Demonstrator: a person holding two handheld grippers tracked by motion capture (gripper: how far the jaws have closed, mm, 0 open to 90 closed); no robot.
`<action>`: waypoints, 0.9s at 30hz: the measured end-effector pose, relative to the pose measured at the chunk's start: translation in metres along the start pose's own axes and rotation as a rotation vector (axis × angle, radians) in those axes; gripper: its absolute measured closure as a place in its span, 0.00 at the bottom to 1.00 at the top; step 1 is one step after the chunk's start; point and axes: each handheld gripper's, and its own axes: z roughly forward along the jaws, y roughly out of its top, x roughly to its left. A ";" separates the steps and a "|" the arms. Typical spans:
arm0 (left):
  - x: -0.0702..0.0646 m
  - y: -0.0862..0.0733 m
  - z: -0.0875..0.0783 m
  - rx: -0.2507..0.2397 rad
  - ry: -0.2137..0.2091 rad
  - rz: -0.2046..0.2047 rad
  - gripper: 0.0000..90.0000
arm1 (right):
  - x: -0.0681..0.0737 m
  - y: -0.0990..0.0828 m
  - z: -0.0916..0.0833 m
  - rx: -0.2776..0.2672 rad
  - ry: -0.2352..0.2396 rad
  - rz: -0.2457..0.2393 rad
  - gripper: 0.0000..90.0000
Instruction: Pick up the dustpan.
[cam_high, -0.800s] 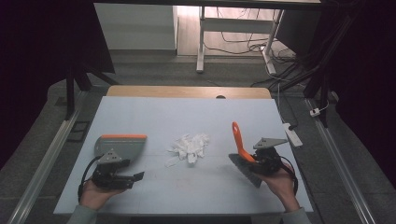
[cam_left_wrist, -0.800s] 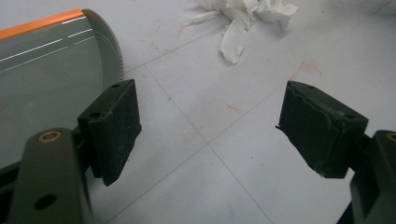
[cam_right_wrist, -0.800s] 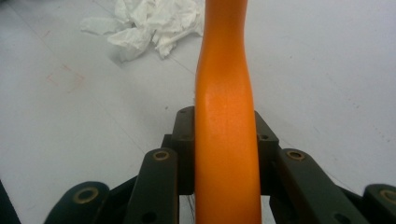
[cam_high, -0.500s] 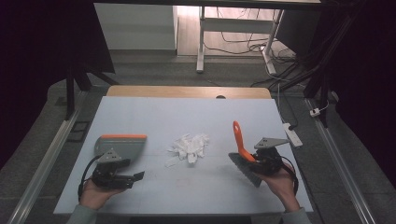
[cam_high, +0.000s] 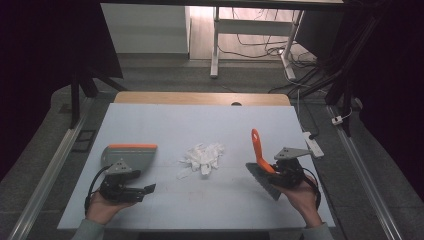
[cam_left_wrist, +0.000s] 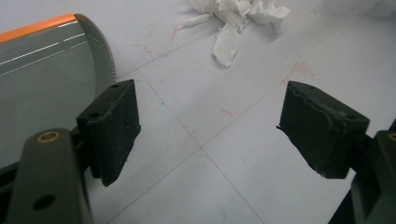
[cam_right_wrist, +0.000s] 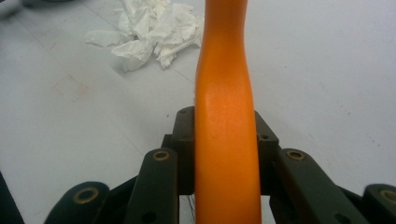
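A grey dustpan with an orange rim lies flat at the table's left. A heap of crumpled white paper sits in the middle of the table. My left gripper rests just in front of the dustpan, jaws wide open over bare table, with the paper farther ahead. My right gripper is shut on the orange handle of a brush. The handle points away and up, the dark brush head sits low by the table, and the paper lies ahead to the left.
The pale blue table has a wooden strip along its far edge. A white power strip lies at the right edge. Beyond the table stand desk legs and cables on the floor. Faint red marks dot the surface.
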 end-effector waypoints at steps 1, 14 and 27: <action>0.000 0.000 0.000 0.001 -0.001 0.000 0.24 | 0.000 0.000 0.000 0.000 -0.001 -0.002 0.78; -0.008 0.011 -0.001 0.009 0.020 -0.013 0.23 | -0.003 -0.002 -0.001 -0.008 0.011 0.006 0.78; -0.005 0.016 -0.008 0.040 0.074 -0.076 0.22 | -0.001 0.000 -0.003 -0.016 0.019 -0.003 0.78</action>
